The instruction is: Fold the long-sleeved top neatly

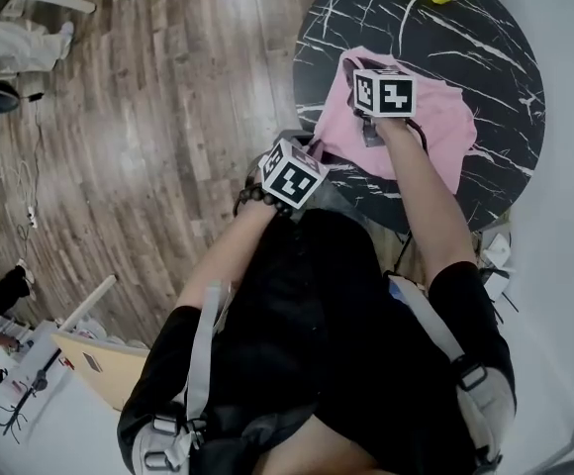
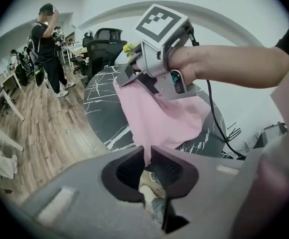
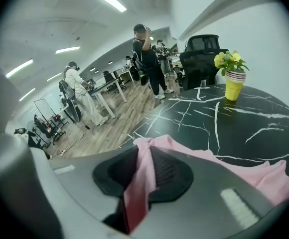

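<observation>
While both grippers pinch pink cloth, the fold itself looks barely begun.

**Item: top** (image 1: 435,127). Pink, lying at centre of the table (image 1: 485,38), upper right of the head view. It is bunched, with no flat panel or clean crease showing. Its near-left part is lifted off the surface and hangs in a drape between the two grippers; the rest trails across the table toward the right.

**Left gripper** (image 2: 147,156). Jaws closed on a thin edge of the top, the cloth rising from between the pads toward the upper middle of its view.

**Right gripper** (image 3: 143,176). Jaws closed on a thicker gathered fold of the top, a strip of cloth running down through the pads.

**Progress, as judged:**
- Done: two holds taken, cloth raised.
- Left: spreading flat, sleeves in, body folded, final squaring. That is most of the job.

**Surroundings:**
- Pot (image 3: 234,86): yellow, with flowers, at the table's far rim and well apart from the top.
- Chair (image 3: 202,51): black, beyond the table.
- Person (image 3: 147,59): standing on the wooden floor (image 1: 148,117), far off.
- Cable (image 2: 219,123): hangs from the right gripper, over the table near the cloth.

**Obstructions, as judged:** the cable could drag across the top. The pot limits spreading toward the far rim. The round table gives little spare margin.
</observation>
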### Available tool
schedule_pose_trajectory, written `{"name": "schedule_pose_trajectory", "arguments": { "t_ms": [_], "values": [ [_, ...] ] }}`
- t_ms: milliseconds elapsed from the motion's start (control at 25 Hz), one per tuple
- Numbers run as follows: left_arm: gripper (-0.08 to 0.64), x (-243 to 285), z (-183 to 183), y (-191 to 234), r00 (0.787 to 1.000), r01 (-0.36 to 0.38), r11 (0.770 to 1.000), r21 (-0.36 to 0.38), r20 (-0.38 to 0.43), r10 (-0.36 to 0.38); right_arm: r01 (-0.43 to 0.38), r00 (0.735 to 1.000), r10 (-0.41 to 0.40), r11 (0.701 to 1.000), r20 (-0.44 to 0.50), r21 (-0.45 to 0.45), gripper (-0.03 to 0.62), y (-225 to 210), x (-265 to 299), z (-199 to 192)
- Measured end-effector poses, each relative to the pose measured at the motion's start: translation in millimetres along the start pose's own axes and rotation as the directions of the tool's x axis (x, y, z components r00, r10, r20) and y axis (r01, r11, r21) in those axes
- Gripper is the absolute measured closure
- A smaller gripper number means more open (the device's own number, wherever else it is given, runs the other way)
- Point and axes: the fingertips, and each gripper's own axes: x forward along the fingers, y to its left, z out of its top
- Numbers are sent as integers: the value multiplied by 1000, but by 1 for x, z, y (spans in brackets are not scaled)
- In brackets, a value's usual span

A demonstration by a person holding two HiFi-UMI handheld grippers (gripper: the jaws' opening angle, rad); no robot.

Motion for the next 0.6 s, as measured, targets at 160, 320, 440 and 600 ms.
{"name": "schedule_pose_trajectory", "arguments": {
  "t_ms": [160, 320, 440, 600],
  "values": [
    [512, -14, 12, -17, 999, 27, 998, 65, 29, -29, -40, 997, 38, 999, 63, 33, 520, -1, -26, 7],
    [511, -16, 32, -57, 996, 74, 986, 150, 29, -79, -80, 993, 74, 995, 91, 61, 521, -21, -61, 3],
    [512, -16, 54, -91, 989, 135, 975, 175, 29, -142, -103, 991, 98, 993, 90, 53, 525, -40, -86, -2],
    [512, -8, 82, -137, 975, 206, 961, 187, 39, -217, -133, 984, 125, 989, 125, 58, 526, -71, -118, -4]
  ]
}}
